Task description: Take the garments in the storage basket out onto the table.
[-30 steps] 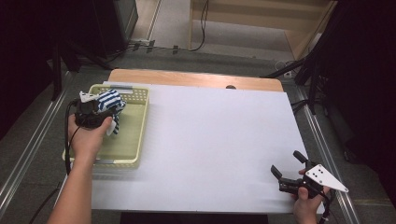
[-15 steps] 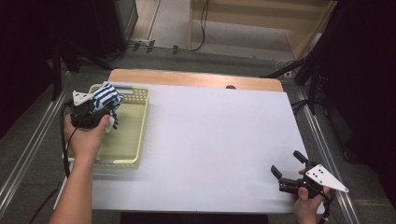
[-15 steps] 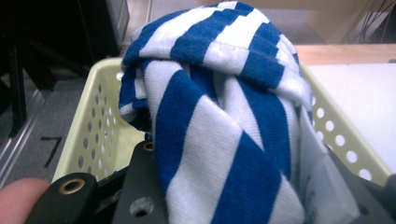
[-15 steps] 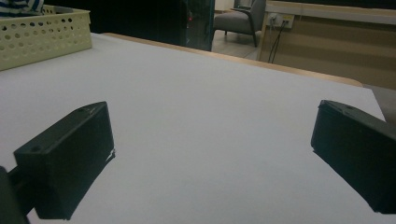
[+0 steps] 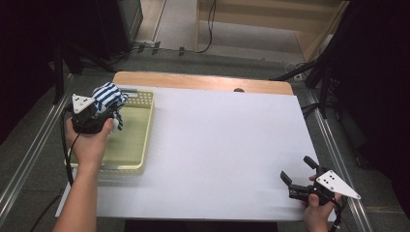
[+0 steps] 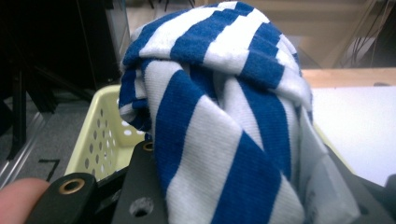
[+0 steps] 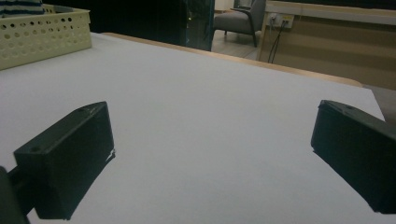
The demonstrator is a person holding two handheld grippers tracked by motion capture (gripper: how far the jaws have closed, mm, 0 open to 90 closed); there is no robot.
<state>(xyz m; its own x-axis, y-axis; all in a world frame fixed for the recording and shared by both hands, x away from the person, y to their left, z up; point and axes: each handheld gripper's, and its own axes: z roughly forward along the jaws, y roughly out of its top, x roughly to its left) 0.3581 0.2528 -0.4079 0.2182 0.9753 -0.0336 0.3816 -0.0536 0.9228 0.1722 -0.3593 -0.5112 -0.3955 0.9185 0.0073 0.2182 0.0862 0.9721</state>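
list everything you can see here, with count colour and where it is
striped cloth: 1, blue and white, bunched between the left gripper's fingers, above the basket's far left corner
basket: 1, pale yellow, perforated walls, on the left side of the table
table cover: 1, white, spread across the tabletop
tabletop edge: 1, light wood, showing along the far side
chair: 1, grey, far off in the right gripper view
left gripper: 1, black, closed on the striped cloth
right gripper: 1, black, fingers open and holding nothing, near right corner of the table
hands: 2, one on each gripper
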